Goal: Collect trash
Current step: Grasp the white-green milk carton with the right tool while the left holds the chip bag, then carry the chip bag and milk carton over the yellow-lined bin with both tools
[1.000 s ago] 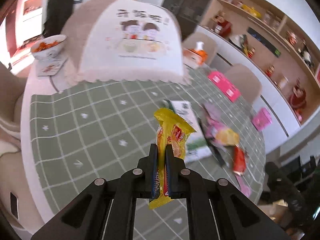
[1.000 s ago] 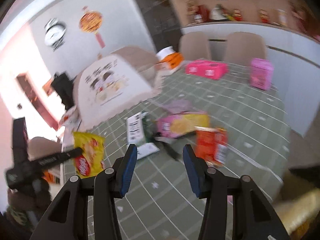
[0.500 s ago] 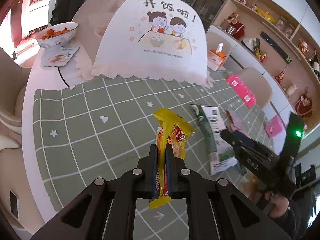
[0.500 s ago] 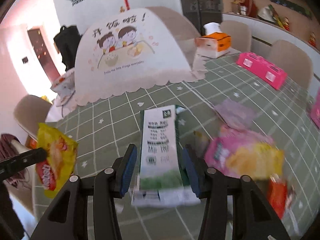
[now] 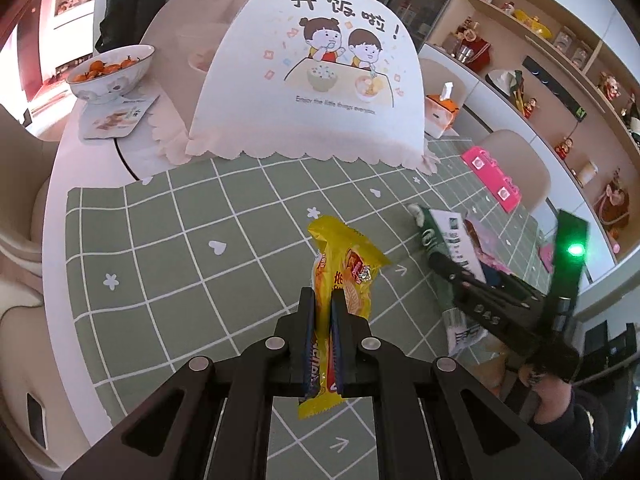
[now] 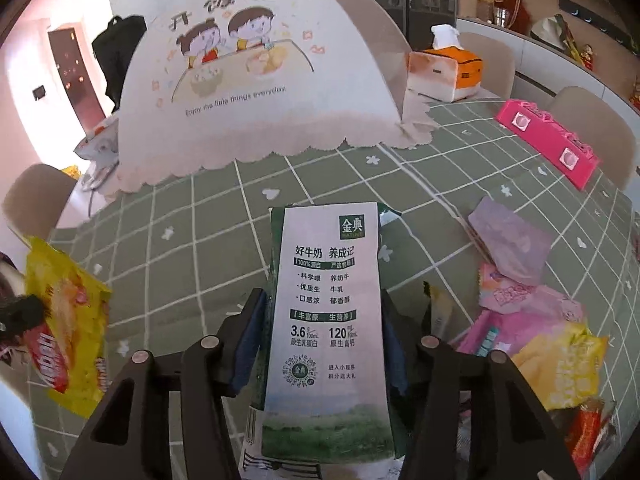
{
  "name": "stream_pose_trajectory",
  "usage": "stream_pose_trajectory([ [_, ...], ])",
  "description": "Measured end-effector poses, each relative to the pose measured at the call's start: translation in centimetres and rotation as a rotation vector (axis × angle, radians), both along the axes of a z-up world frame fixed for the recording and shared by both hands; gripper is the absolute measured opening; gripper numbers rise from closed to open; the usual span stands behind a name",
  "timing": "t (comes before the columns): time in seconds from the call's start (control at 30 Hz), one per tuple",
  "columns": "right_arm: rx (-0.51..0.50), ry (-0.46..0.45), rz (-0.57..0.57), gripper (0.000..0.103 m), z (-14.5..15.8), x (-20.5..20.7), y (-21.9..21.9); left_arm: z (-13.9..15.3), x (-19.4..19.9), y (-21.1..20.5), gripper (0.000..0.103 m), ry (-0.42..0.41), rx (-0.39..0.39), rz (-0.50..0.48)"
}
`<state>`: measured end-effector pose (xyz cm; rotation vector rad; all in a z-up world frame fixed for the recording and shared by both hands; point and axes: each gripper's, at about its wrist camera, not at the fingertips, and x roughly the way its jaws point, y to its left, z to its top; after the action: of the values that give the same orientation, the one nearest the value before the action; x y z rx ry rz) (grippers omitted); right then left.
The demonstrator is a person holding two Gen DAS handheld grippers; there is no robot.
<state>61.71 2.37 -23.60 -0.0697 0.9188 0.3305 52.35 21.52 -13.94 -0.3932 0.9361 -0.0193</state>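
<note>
My left gripper (image 5: pixel 322 308) is shut on a yellow snack wrapper (image 5: pixel 344 272) and holds it above the green checked tablecloth (image 5: pixel 180 264); the wrapper also shows at the left of the right wrist view (image 6: pixel 68 332). My right gripper (image 6: pixel 324 316) is open, with its jaws on either side of a flattened green and white milk carton (image 6: pixel 328 320) that lies on the cloth. In the left wrist view the right gripper (image 5: pixel 452 272) sits over that carton (image 5: pixel 444 232). More wrappers lie to the right: purple (image 6: pixel 510 240), pink (image 6: pixel 516 320), yellow (image 6: pixel 560 364), red (image 6: pixel 588 436).
A white mesh food cover (image 5: pixel 320 80) with a cartoon print stands at the back of the table. An orange tissue box (image 6: pixel 444 68) and a pink box (image 6: pixel 548 144) are at the back right. A bowl of oranges (image 5: pixel 110 74) sits at the back left.
My right gripper has moved in low over the milk carton, which now lies between its open jaws. My left gripper still holds the yellow wrapper and has shifted a little forward.
</note>
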Motion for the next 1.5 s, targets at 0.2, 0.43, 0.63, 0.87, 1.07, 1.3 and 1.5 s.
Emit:
stream_pose_trajectory([
  [0.2, 0.066, -0.023, -0.013, 0.050, 3.7, -1.9, -1.5, 0.8, -0.6, -1.3, 0.008, -0.010, -0.009, -0.021],
  [0.43, 0.130, -0.050, -0.044, 0.050, 7.8, -5.7, -3.8, 2.4, -2.3, -2.9, 0.008, -0.025, -0.014, -0.039],
  [0.63, 0.158, -0.090, -0.086, 0.050, 11.2, -9.3, -6.4, 5.5, -3.8, -4.7, 0.008, -0.091, -0.021, -0.061],
  [0.87, 0.168, -0.177, -0.127, 0.050, 15.9, -14.7, -10.5, 10.1, -6.4, -8.3, 0.008, -0.191, -0.033, -0.123],
  [1.07, 0.159, -0.259, -0.152, 0.050, 20.0, -20.1, -14.3, 13.6, -9.4, -11.6, 0.008, -0.258, -0.048, -0.156],
  [1.3, 0.165, -0.349, -0.192, 0.050, 23.4, -27.3, -19.4, 16.3, -14.1, -17.4, 0.008, -0.302, -0.072, -0.249],
  [1.5, 0.158, -0.412, -0.245, 0.050, 24.9, -33.1, -24.1, 17.6, -17.9, -23.2, 0.008, -0.317, -0.089, -0.344],
])
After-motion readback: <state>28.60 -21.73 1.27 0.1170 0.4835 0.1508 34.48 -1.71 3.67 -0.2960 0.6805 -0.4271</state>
